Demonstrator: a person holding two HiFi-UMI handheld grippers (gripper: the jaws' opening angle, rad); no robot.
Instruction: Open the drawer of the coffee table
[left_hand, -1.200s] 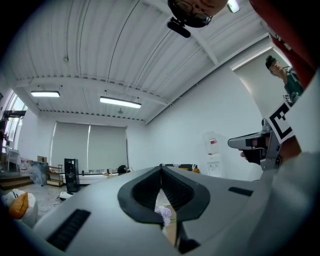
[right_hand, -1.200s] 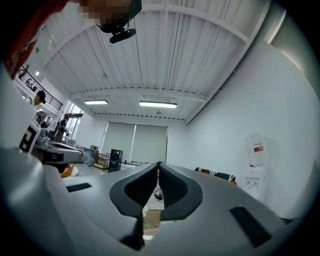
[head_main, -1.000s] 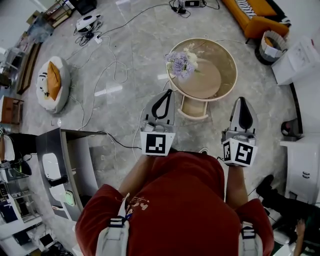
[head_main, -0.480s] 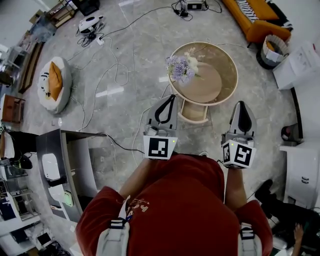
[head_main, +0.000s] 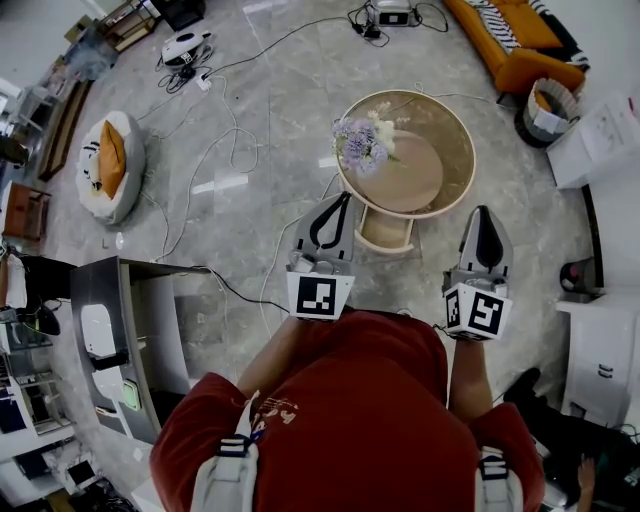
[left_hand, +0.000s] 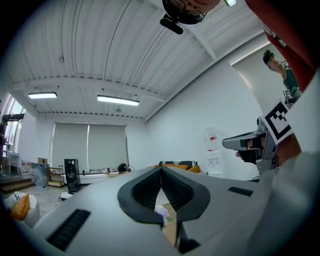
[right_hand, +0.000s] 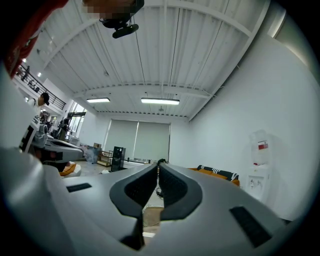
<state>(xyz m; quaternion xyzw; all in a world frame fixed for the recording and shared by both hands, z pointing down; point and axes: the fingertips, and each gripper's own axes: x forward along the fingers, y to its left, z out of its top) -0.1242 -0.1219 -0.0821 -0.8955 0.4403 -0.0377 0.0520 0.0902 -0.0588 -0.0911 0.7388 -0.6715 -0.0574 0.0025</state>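
Note:
The round wooden coffee table (head_main: 440, 185) stands on the stone floor with a bunch of pale purple flowers (head_main: 362, 140) on its top. Its drawer (head_main: 385, 230) stands pulled out from under the near rim, and its inside looks empty. My left gripper (head_main: 343, 196) hovers just left of the drawer, apart from it, jaws shut on nothing. My right gripper (head_main: 485, 210) is held to the right of the table, also shut and empty. In the left gripper view the left gripper (left_hand: 161, 167) points level towards the flowers (left_hand: 161, 212). The right gripper (right_hand: 159, 163) points level into the room.
An orange sofa (head_main: 510, 30) and a basket (head_main: 545, 92) stand at the back right. A white and orange cushion (head_main: 105, 165) lies at the left. Cables (head_main: 230, 130) trail over the floor. A grey cabinet (head_main: 130, 320) is near left, white furniture (head_main: 600, 340) near right.
Almost nothing differs. The right gripper has drifted slightly, the left has kept still. Both stay shut and empty, and the drawer stands pulled out as before.

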